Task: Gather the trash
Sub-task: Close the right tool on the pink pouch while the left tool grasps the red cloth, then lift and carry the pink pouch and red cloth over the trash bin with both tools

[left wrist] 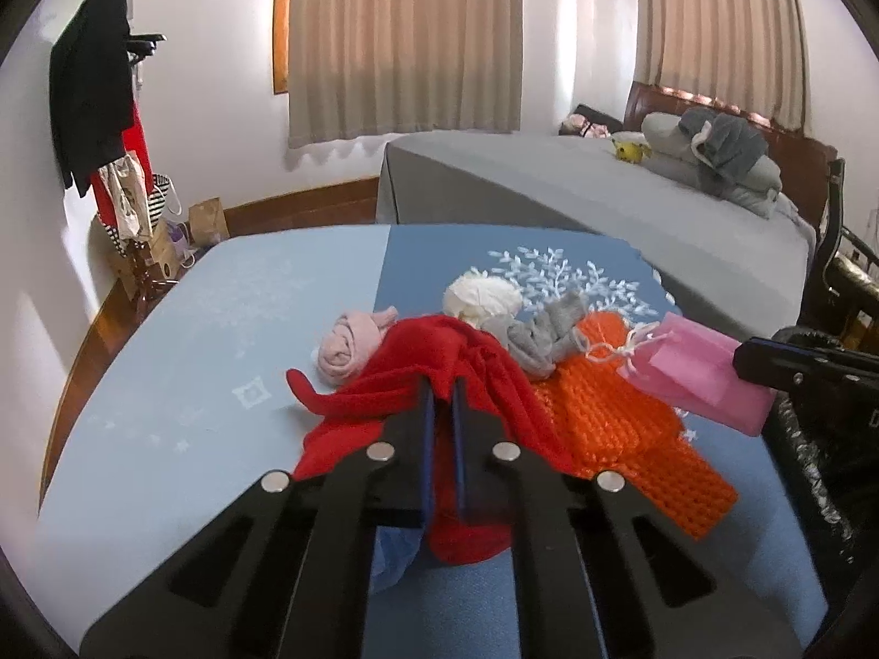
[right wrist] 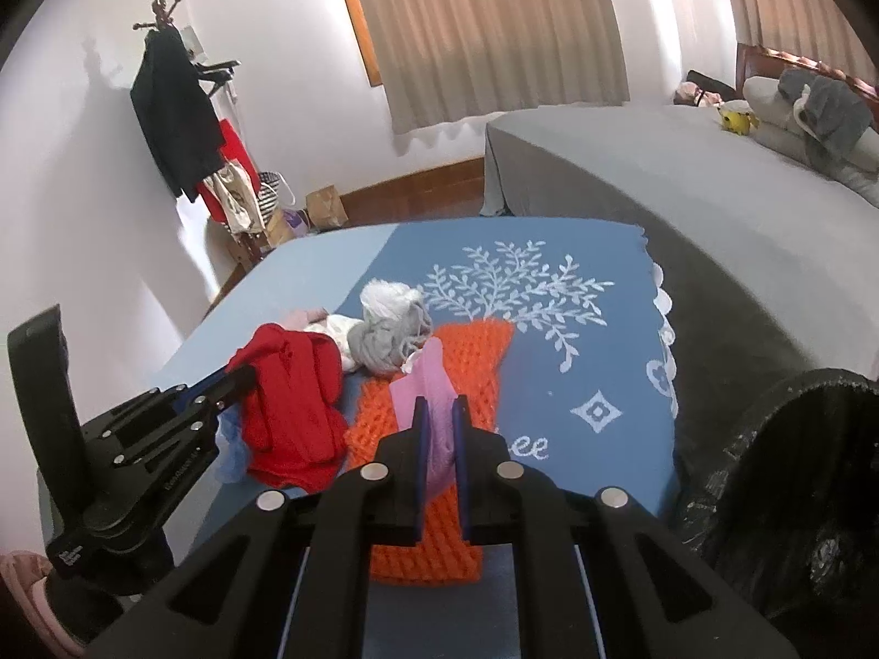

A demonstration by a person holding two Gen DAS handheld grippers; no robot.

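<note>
On the blue tablecloth (left wrist: 220, 329) lies a heap of soft things. My left gripper (left wrist: 442, 387) is shut on a red cloth (left wrist: 428, 351), which bunches up between the two blue pads; in the right wrist view the left gripper (right wrist: 241, 376) bites into the red cloth (right wrist: 296, 401) from the left. My right gripper (right wrist: 439, 409) is shut on a pink paper bag (right wrist: 426, 379) with a white string handle, held over an orange knitted piece (right wrist: 478, 362). From the left wrist view the pink bag (left wrist: 692, 373) sits at the right gripper's (left wrist: 739, 359) tip.
A grey cloth (left wrist: 544, 338), a white yarn ball (left wrist: 483, 296) and a rolled pink cloth (left wrist: 351, 346) lie behind the red one. A bin with a black liner (right wrist: 796, 494) stands right of the table. Beyond it is a grey bed (left wrist: 549, 192); a coat rack (left wrist: 93, 99) stands at the left wall.
</note>
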